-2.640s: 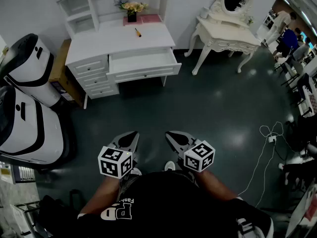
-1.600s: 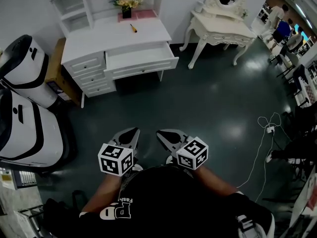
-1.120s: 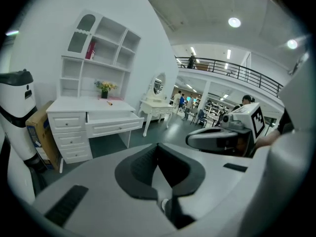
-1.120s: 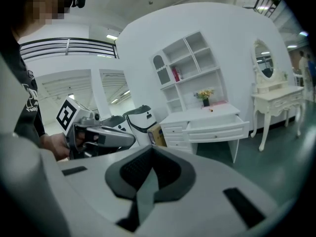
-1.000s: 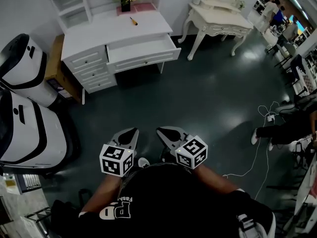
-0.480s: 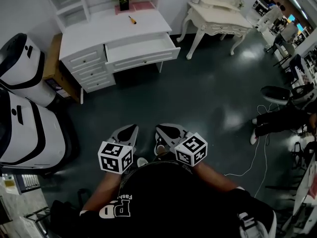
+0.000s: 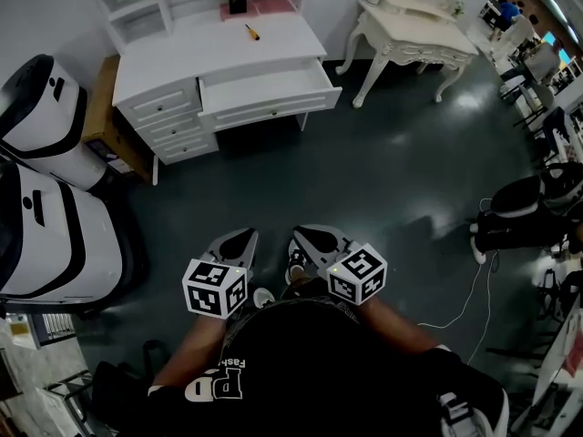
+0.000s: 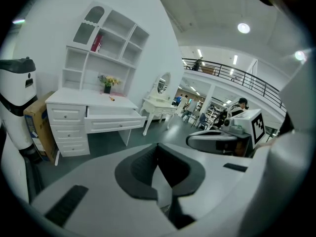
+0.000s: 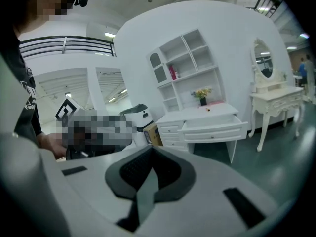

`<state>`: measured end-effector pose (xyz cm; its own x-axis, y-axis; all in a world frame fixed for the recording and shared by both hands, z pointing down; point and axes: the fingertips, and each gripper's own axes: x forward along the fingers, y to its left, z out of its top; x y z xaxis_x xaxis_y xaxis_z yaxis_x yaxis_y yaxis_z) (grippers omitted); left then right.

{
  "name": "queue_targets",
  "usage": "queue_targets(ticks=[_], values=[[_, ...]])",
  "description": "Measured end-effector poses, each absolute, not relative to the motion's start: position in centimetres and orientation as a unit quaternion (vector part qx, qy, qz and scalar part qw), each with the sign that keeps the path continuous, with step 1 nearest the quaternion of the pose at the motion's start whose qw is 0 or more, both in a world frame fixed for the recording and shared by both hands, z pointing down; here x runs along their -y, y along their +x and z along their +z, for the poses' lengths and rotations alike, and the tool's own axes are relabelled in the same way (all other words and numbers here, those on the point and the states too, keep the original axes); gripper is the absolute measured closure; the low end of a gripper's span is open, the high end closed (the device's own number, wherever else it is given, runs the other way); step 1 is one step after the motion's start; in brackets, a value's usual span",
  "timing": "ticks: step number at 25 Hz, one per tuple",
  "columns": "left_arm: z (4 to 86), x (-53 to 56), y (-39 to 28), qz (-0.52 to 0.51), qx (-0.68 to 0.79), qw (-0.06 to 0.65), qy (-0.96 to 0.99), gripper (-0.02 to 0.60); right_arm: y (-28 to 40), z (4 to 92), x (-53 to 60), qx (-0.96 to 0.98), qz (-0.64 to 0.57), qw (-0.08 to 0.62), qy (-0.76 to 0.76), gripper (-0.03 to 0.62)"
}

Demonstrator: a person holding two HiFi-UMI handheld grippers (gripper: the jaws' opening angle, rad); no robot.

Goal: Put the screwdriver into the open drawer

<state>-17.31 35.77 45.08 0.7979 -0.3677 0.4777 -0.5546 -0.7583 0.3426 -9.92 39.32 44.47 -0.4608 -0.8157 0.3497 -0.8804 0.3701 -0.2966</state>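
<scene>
**Screwdriver lay on the desk; both hand-held grippers clenched and empty**

At the far left stood two white machines [image 7: 41,116], with a cardboard box [image 7: 98,121] wedged between them and the desk [image 7: 173,62]. Against half a second before, the desk had slid slightly right in the head view. The screwdriver [image 7: 252,32] still lay on the desk top near the back, apart from the open drawer [image 7: 269,85] below it. The left hand-held gripper [image 7: 239,240] and the right hand-held gripper [image 7: 305,238] stayed low and close to the person's body, side by side, each with its jaws pressed together on nothing. A wide stretch of dark floor [image 7: 364,171] lay open between them and the drawer front. A white dressing table [image 7: 419,35] bounded that room on the right, and a cable [image 7: 474,289] trailed near the right edge.
</scene>
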Motion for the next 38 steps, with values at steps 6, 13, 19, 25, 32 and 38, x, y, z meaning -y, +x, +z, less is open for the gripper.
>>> queue_targets(ticks=[6,13,19,25,32,38], values=[[46.5,-34.7,-16.4,0.208,0.25,0.249,0.912,0.57,-8.4,45.6,-38.4,0.817,0.237,0.072,0.521,0.585],[46.4,-32.8,-14.5,0.209,0.252,0.247,0.912,0.57,-6.6,46.3,-36.5,0.815,0.249,0.07,0.518,0.585],[46.2,-30.2,-13.7,0.211,0.265,0.241,0.909,0.571,-5.3,45.6,-33.1,0.824,0.237,0.062,0.512,0.585],[45.5,-27.3,-11.7,0.213,0.267,0.23,0.911,0.57,-3.1,45.0,-30.0,0.826,0.231,0.056,0.511,0.585],[44.4,-23.2,-8.3,0.206,0.272,0.223,0.913,0.569,0.3,43.7,-25.9,0.832,0.22,0.047,0.506,0.585],[44.2,-20.6,-5.4,0.193,0.277,0.251,0.907,0.571,3.0,43.0,-23.3,0.839,0.213,0.044,0.499,0.585]])
